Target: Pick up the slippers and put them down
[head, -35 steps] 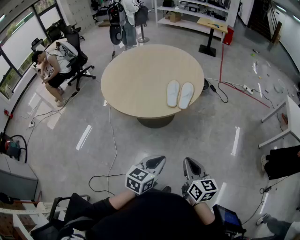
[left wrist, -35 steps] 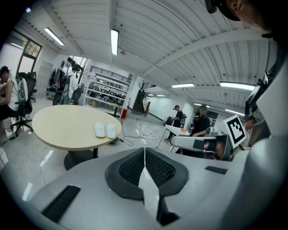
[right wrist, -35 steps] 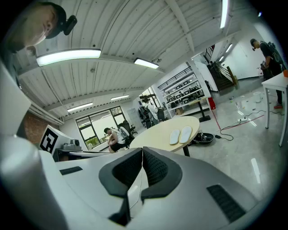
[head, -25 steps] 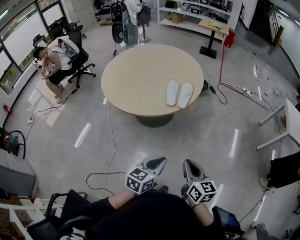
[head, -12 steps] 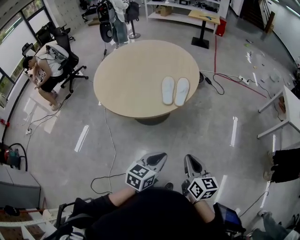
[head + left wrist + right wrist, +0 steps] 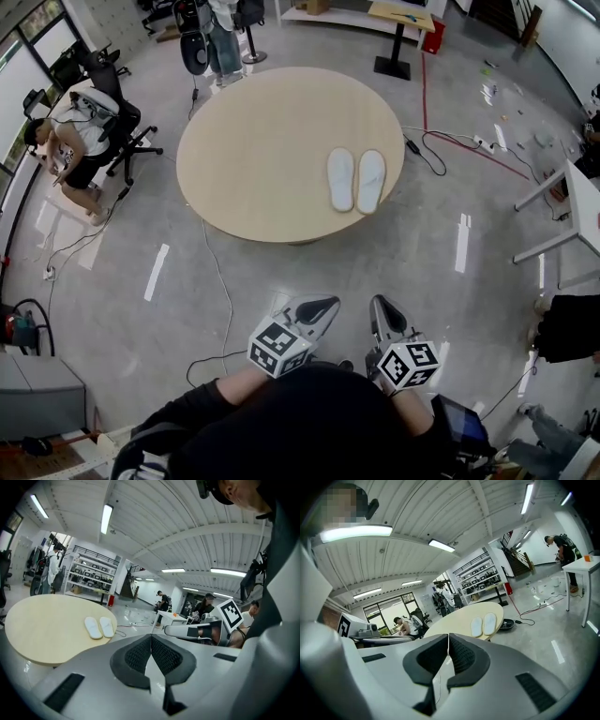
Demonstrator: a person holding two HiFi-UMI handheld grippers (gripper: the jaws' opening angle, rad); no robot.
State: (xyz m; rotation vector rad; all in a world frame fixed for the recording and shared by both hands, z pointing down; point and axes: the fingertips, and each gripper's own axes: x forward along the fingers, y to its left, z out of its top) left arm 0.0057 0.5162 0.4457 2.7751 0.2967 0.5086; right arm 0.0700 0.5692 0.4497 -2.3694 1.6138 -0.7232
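Two white slippers (image 6: 355, 179) lie side by side, soles down, on the right part of a round beige table (image 6: 253, 141). They also show in the left gripper view as the slippers (image 6: 99, 627) and in the right gripper view as the slippers (image 6: 483, 624). My left gripper (image 6: 317, 306) and right gripper (image 6: 380, 305) are held low in front of my body, well short of the table, both pointing toward it. Both are shut with nothing between their jaws. The right gripper (image 6: 168, 630) with its marker cube shows at the right of the left gripper view.
A black cable (image 6: 220, 291) runs over the grey floor between me and the table. A person sits on an office chair (image 6: 82, 131) at the far left, another stands behind the table (image 6: 217, 37). A white table (image 6: 572, 211) stands at the right, shelves at the back.
The table and slippers have drawn closer and shifted in the head view as I walk toward them. Both grippers stay shut and held in front of me.
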